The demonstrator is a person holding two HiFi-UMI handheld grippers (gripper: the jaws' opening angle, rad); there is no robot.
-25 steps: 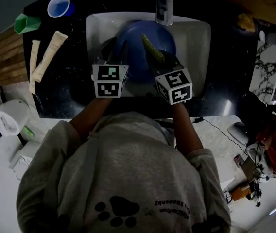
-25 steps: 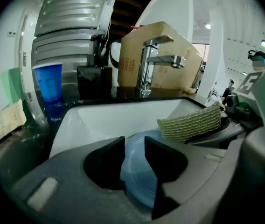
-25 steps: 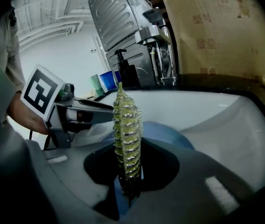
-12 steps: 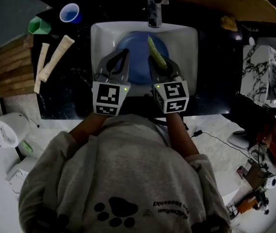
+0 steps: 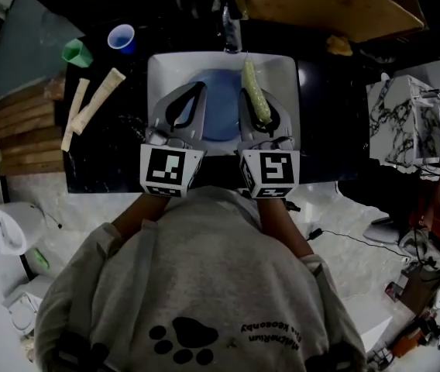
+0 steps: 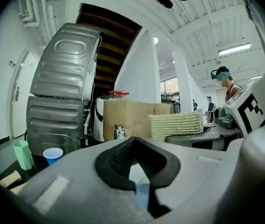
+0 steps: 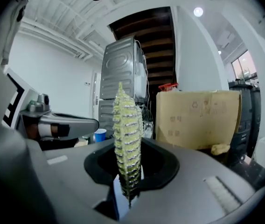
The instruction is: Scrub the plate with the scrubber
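Note:
The blue plate (image 5: pixel 218 113) lies in the white sink (image 5: pixel 286 72). Both grippers hang above it, side by side, pointing toward the tap. My left gripper (image 5: pixel 197 90) is shut, its fingers meeting at their tips with nothing gripped; only a sliver of white and blue shows through the slit below them in the left gripper view, near the left gripper (image 6: pixel 135 146). My right gripper (image 5: pixel 249 98) is shut on the yellow-green scrubber (image 5: pixel 256 91), which stands on edge and sticks out past the tips. In the right gripper view the scrubber (image 7: pixel 127 125) rises upright from the right gripper (image 7: pixel 129 148).
The tap (image 5: pixel 232 22) stands behind the sink. On the black counter to the left are a blue cup (image 5: pixel 121 37), a green cup (image 5: pixel 74 51) and two pale tubes (image 5: pixel 96 99). A yellow lump (image 5: pixel 338 45) lies at the right, and a wooden board (image 5: pixel 321 6) overhangs the back.
Both grippers have risen off the plate and levelled out, the scrubber going up with the right one. The left jaws have closed with nothing between them.

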